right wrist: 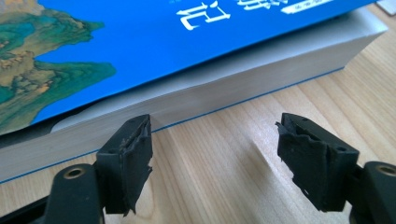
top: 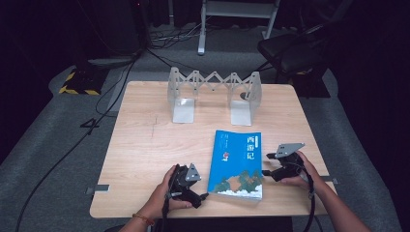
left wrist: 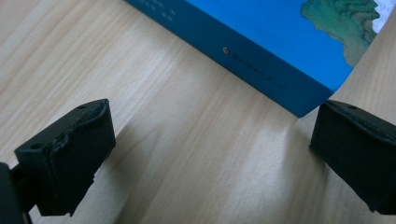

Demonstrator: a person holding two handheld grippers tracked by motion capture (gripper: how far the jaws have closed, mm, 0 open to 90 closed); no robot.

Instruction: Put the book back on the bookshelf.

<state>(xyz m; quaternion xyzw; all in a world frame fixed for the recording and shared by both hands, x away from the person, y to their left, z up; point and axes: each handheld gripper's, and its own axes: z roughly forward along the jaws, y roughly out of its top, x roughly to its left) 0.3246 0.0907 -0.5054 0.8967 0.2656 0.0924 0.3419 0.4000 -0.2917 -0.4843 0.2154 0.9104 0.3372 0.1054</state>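
While both grippers sit low at the near edge of the table (top: 145,125), the high view puts the blue book (top: 237,162) flat in the lower middle of the frame, between them. My left gripper (top: 203,195) rests at the book's lower left corner and my right gripper (top: 267,164) at its right edge. An expanding metal book stand (top: 212,94) waits in the upper middle of the frame, well apart from the book. White characters on the cover read 西游记; the smaller print near them is too fine for me to make out.

Turning to the left gripper view, I see my jaws spread wide, one at the lower left and one at the right edge, with bare wood between them. The book's dark blue spine (left wrist: 261,65) runs diagonally across the upper part of the frame, its corner just beside the right jaw. A small logo and a line of print sit on the spine, unreadable.

Across in the right gripper view, the jaws are likewise spread, holding nothing. The white page edge (right wrist: 224,93) crosses the middle of the frame, just beyond the tips.

I judge this to be the approach before a lift: next I need to close on both sides evenly, then raise the book toward the stand.
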